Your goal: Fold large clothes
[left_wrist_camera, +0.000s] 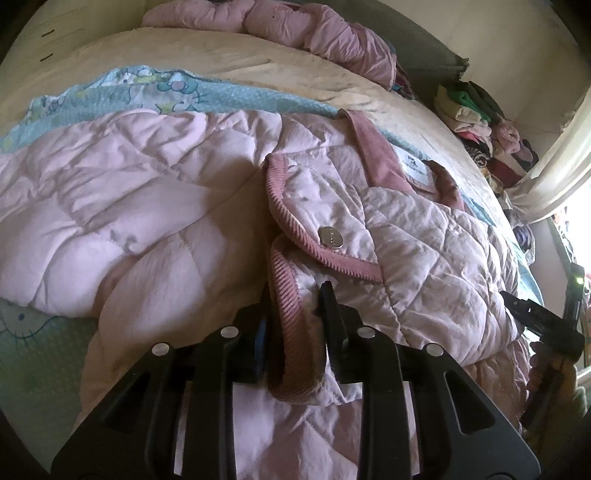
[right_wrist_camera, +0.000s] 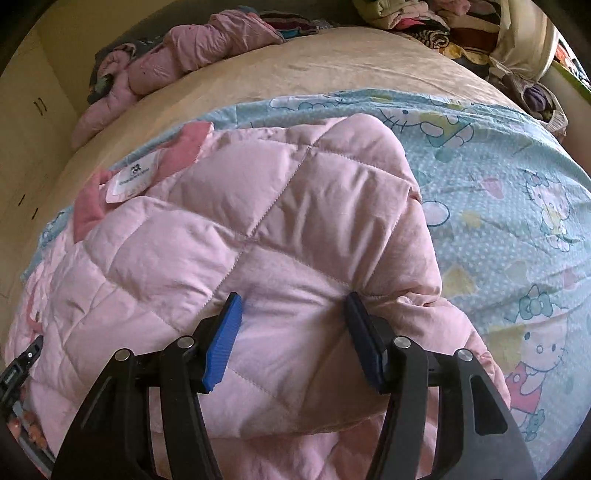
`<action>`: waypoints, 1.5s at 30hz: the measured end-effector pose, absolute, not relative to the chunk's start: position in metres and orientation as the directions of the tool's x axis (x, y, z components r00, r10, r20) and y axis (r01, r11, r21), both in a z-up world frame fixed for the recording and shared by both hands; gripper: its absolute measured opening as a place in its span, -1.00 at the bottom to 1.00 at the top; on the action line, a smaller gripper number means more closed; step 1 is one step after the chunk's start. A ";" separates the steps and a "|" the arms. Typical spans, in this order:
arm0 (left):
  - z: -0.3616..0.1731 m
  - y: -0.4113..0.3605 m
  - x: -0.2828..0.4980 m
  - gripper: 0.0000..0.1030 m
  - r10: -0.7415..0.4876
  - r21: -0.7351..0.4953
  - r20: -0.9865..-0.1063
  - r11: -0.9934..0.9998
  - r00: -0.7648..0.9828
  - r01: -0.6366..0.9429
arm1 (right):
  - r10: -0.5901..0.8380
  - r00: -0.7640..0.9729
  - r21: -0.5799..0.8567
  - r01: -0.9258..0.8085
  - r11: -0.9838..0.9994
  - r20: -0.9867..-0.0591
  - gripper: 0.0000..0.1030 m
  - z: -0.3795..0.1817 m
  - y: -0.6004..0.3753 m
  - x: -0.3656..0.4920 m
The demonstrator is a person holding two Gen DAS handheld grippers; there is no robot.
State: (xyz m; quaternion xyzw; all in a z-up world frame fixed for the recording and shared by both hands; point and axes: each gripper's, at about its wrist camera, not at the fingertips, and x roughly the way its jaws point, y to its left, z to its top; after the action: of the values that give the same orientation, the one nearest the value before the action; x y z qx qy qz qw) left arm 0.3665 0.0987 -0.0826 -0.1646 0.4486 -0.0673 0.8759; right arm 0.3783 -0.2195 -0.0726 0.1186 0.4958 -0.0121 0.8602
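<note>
So the pink quilted jacket (left_wrist_camera: 424,236) is lying spread across the bed, mostly on top of a light blue cartoon-cat sheet (right_wrist_camera: 509,206), with a beige blanket (left_wrist_camera: 229,55) showing further back. The left gripper (left_wrist_camera: 295,325) is sitting right at the jacket's front opening, and its jaws are pinching the ribbed, darker pink corduroy trim (left_wrist_camera: 291,291) that runs along the edge, so that bit of fabric is bunching up between the fingers. A silver snap button (left_wrist_camera: 331,237) is sitting just beyond it on the flap above, and the darker pink collar with a white label (left_wrist_camera: 417,168) is lying past that. The right gripper (right_wrist_camera: 293,332) is hovering low over a puffy folded-over section of the same jacket, jaws standing well apart, with the padded fabric bulging up between the blue pad (right_wrist_camera: 223,343) and the dark one; can't honestly tell if the pads are pressing on it. Another crumpled pink garment (left_wrist_camera: 295,26) is lying at the far end of the bed, and a stack of folded clothes (left_wrist_camera: 476,110) is sitting off to the side.
</note>
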 end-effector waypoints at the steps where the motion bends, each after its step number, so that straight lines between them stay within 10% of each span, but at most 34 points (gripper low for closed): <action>1: -0.082 0.098 0.365 -0.64 -0.263 -0.344 -0.764 0.939 0.589 -0.027 | 0.093 0.509 0.190 0.142 0.971 -0.856 0.10 -0.074 -0.219 0.379; 8: -0.062 0.102 0.349 -0.54 -0.269 -0.362 -0.752 0.931 0.602 -0.036 | 0.143 0.512 0.260 0.165 0.951 -0.847 0.43 -0.053 -0.219 0.366; 16: -0.023 0.103 0.317 0.84 -0.219 -0.329 -0.703 0.944 0.677 -0.036 | 0.274 0.604 0.393 0.071 0.917 -0.748 0.92 -0.004 -0.196 0.326; 45: 0.023 0.211 0.239 0.83 -0.086 -0.326 -0.682 0.925 0.726 -0.196 | 0.429 0.649 0.373 -0.233 0.898 -0.628 0.92 0.083 -0.036 0.274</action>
State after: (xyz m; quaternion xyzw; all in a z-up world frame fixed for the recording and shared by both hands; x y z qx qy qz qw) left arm 0.2389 0.2109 0.0229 -0.1917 0.3687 0.0303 0.9091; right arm 0.2743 -0.0357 0.0828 0.1307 0.3760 0.1841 0.8987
